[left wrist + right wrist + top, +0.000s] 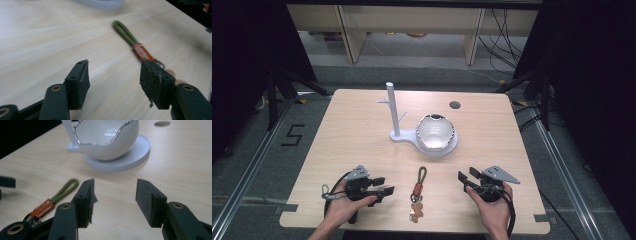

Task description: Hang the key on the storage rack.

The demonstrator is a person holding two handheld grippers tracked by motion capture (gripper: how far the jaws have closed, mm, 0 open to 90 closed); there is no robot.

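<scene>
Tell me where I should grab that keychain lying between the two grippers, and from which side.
Probably the green cord loop of the keychain. It lies flat on the table, slim and free at the far end, away from the ring and the brown charm. Come from above, jaws across the cord; the open left gripper already points at it.
</scene>
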